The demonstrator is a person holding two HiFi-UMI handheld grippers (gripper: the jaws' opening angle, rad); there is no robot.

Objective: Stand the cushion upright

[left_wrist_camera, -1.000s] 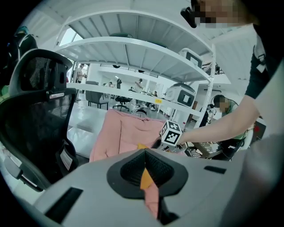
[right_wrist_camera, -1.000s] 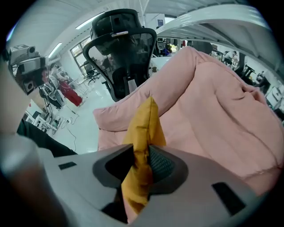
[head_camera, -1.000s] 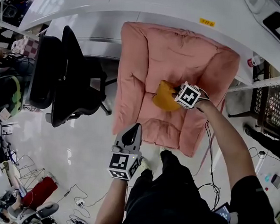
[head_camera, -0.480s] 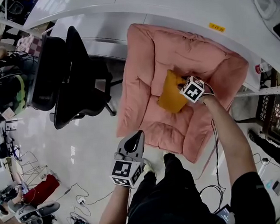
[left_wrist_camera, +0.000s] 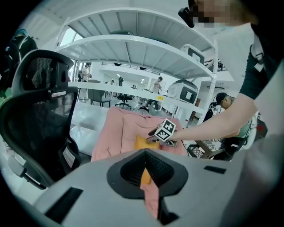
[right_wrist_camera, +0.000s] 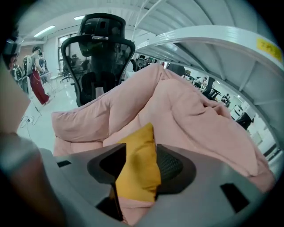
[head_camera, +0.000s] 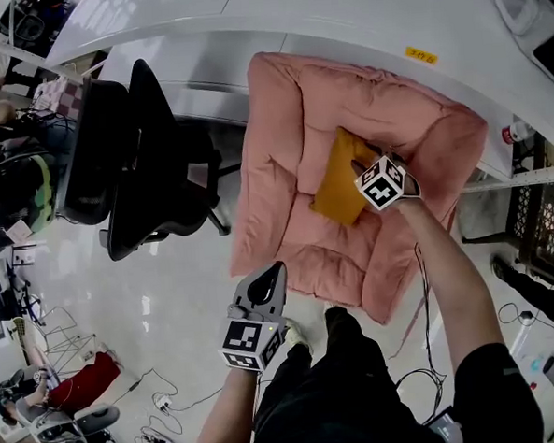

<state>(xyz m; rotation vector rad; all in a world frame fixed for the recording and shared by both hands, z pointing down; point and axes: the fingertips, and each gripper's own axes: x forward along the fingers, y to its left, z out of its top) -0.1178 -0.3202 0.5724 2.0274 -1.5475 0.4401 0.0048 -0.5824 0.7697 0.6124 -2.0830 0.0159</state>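
A yellow cushion (head_camera: pixel 335 179) stands on its edge on the pink padded lounger (head_camera: pixel 280 122), leaning toward the backrest. My right gripper (head_camera: pixel 360 164) is at the cushion's upper right corner. In the right gripper view the cushion (right_wrist_camera: pixel 137 164) sits between the jaws, which are opening. The right pad touches the cushion and a dark gap shows at the left pad. My left gripper (head_camera: pixel 265 282) hangs shut in front of the lounger's near edge, holding nothing. The left gripper view shows the cushion (left_wrist_camera: pixel 143 142) and the right gripper's marker cube (left_wrist_camera: pixel 166 130) ahead.
A black office chair (head_camera: pixel 132 150) stands just left of the lounger. A white curved desk (head_camera: pixel 339 6) runs behind the backrest. The person's legs (head_camera: pixel 342 371) are at the lounger's front. Cables and small items lie on the floor at lower left (head_camera: pixel 73 406).
The cushion has gone from a low lump on the seat to standing on edge against the backrest. My right gripper moved with it toward the backrest. The left gripper stayed put.
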